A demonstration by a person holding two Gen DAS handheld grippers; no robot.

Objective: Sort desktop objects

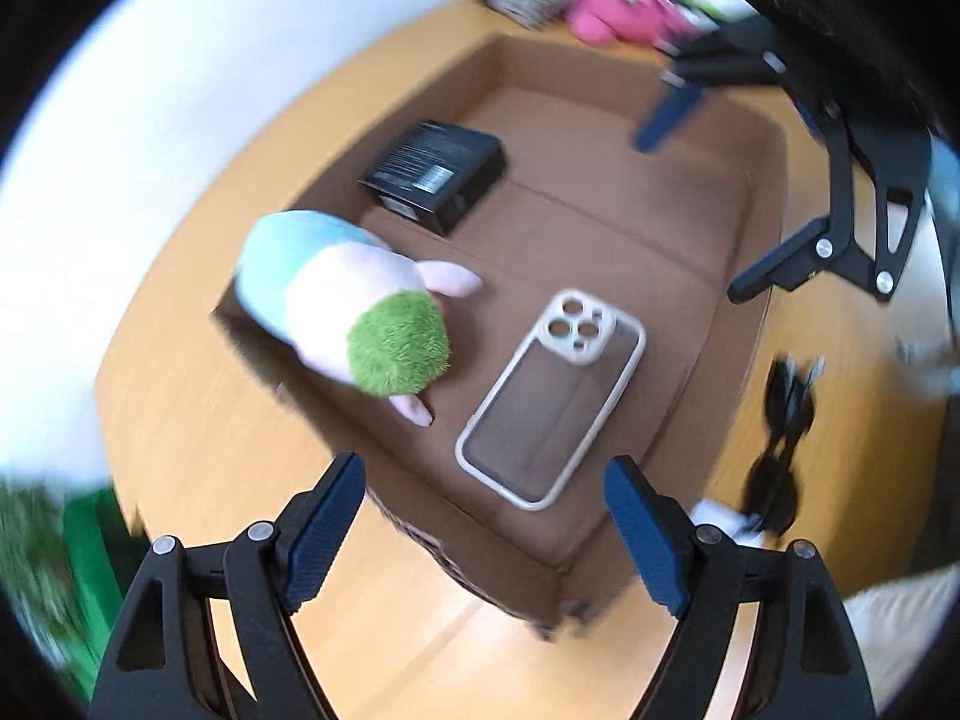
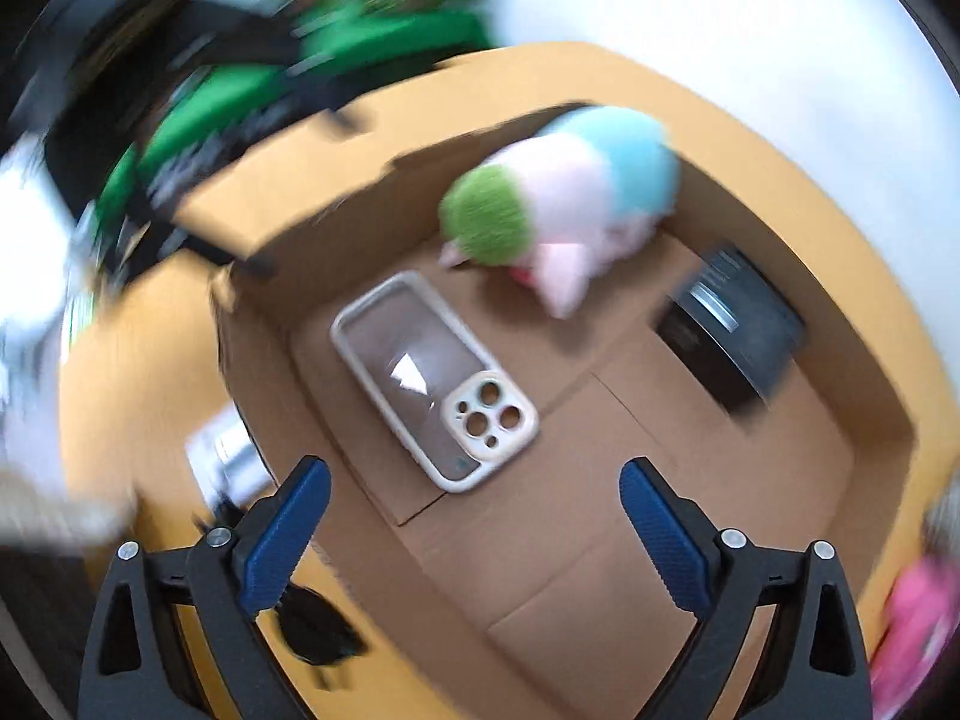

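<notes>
An open cardboard box [image 1: 762,228] [image 2: 600,546] sits on the wooden desk. Inside it lie a blue, pink and green plush toy [image 1: 336,300] [image 2: 570,192], a clear phone case [image 1: 552,396] [image 2: 432,378] and a small black box [image 1: 435,174] [image 2: 732,330]. My left gripper [image 1: 486,534] hovers over the box's near corner, open, with nothing between its fingers. My right gripper [image 2: 474,540] hangs open over the box floor just short of the phone case, and it holds nothing. In the left wrist view the right gripper [image 1: 696,216] shows wide open above the far side of the box.
Black sunglasses [image 1: 780,450] [image 2: 318,630] lie on the desk [image 1: 198,432] beside the box. A pink object [image 1: 618,12] [image 2: 918,618] and a green item [image 1: 90,546] [image 2: 360,42] sit off opposite ends of the box. A white wall rises behind the desk. Both views are motion-blurred.
</notes>
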